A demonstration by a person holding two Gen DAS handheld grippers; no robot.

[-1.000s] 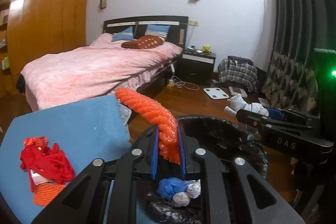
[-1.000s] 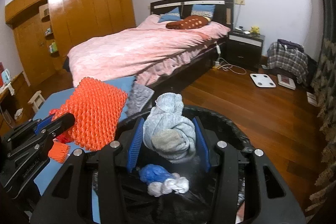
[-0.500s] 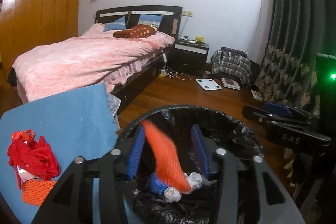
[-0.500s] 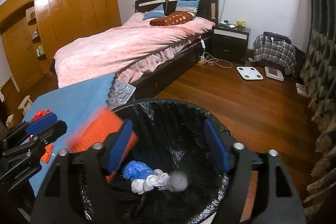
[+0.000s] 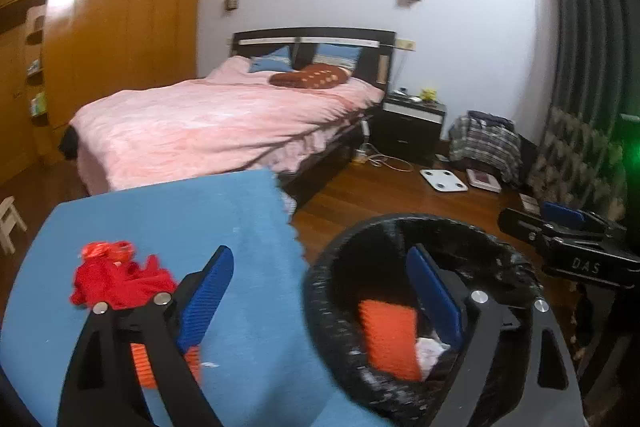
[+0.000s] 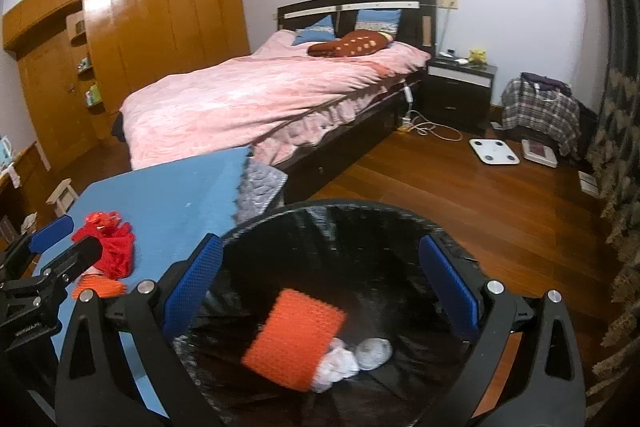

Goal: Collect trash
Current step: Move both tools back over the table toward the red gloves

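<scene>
Trash bin (image 6: 340, 211) with its black liner is the landmark. Inside sit an orange foam net (image 6: 294, 341), some white wads (image 6: 340, 365) and a grey ball (image 6: 374, 351), all touching at the bottom. Left of the bin is a blue table (image 6: 168, 203) with a red bag (image 6: 108, 247) and another orange net (image 6: 98, 287) just beside it, still out. Behind the bin there's a pink bed (image 6: 256, 95), and a white scale (image 6: 494, 151) lies on the wood floor well apart. Right gripper (image 6: 320, 287) hangs over the bin mouth, jaws wide apart, holding nothing. Left gripper (image 5: 320, 291) is spread wide too, one finger over the table, the other over the bin, nothing in it.
</scene>
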